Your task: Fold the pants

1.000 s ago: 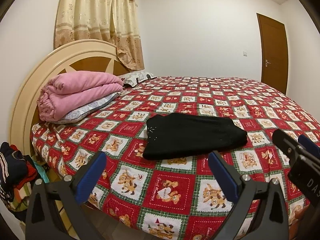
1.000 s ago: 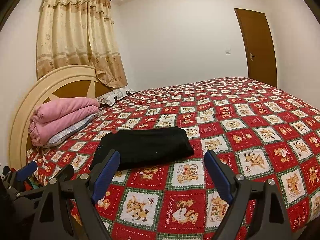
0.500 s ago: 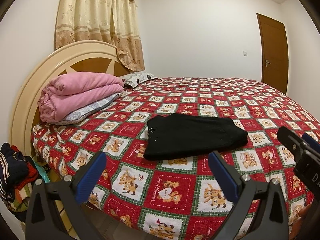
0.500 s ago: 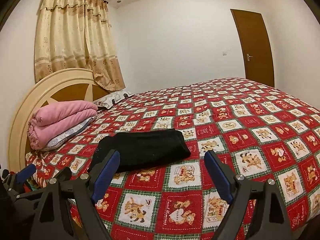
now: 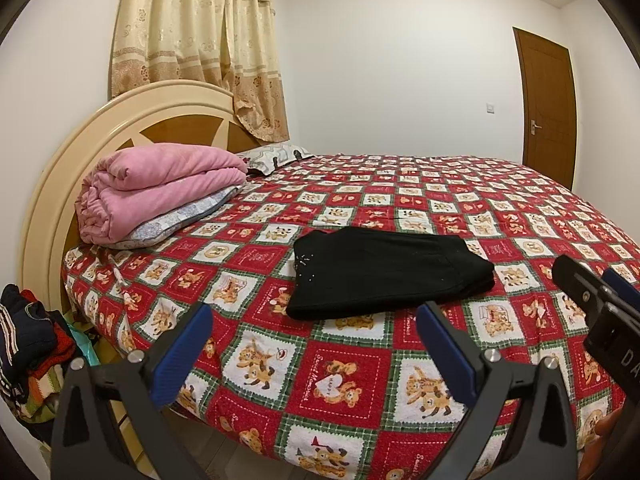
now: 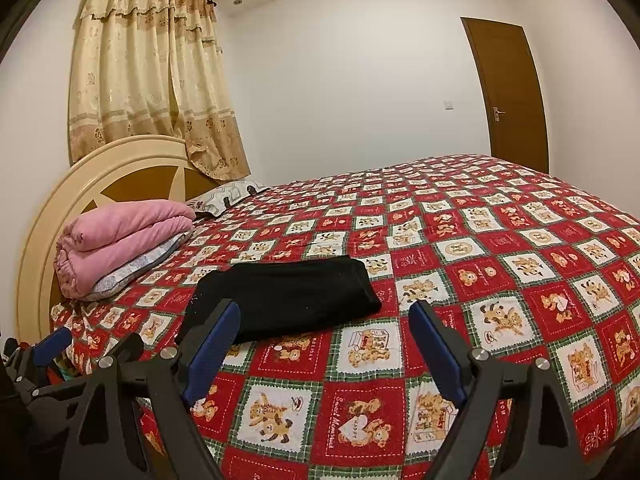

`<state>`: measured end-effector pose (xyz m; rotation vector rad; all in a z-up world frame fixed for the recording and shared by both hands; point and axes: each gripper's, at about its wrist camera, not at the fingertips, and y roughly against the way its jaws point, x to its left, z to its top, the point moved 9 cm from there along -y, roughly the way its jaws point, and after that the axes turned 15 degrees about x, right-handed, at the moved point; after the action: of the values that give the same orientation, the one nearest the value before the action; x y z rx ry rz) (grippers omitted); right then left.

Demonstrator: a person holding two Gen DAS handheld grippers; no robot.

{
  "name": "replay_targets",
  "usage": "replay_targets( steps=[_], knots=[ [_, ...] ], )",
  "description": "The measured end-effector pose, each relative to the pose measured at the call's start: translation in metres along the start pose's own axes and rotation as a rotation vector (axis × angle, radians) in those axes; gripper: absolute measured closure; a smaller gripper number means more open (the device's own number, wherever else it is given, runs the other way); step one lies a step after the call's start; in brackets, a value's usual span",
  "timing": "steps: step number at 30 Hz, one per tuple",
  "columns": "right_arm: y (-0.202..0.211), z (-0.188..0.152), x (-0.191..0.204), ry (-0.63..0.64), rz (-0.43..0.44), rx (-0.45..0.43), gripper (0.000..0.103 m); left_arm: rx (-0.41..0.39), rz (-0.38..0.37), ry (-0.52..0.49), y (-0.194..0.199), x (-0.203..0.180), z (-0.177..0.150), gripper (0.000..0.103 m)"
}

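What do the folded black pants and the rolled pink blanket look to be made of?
Folded black pants: apparently a matte knit or cotton-like fabric, with soft edges, no sheen and tiny pale specks. Rolled pink blanket: likely plush fleece, with thick rounded folds and a fuzzy surface.

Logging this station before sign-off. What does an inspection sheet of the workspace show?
Surface: bed with a red bear-patterned quilt.
Job's things: black pants lying folded flat on the quilt.
Clutter: folded pink blanket on a pillow by the headboard; clothes pile beside the bed.
Grippers: left gripper and right gripper open, fingers empty, short of the pants.
Cables: nothing seen.
Surroundings: curtain, closed door.
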<state>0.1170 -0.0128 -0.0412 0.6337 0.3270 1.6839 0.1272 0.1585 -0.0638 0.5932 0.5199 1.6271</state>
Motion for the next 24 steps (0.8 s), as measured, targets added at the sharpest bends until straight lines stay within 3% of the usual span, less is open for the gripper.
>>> replay_targets(
  steps=[11,19,24],
  knots=[
    [0.001,0.001,-0.002,-0.005,-0.003,-0.010,0.015,0.014,0.019,0.013,-0.001,0.004,0.002,0.000],
    [0.005,0.002,-0.004,-0.011,-0.012,-0.023,0.015,-0.042,0.064,0.022,0.010,0.008,0.012,0.000],
    [0.005,0.002,-0.004,-0.005,-0.014,-0.028,0.015,-0.034,0.001,0.039,0.009,0.006,0.015,0.000]
  ],
)
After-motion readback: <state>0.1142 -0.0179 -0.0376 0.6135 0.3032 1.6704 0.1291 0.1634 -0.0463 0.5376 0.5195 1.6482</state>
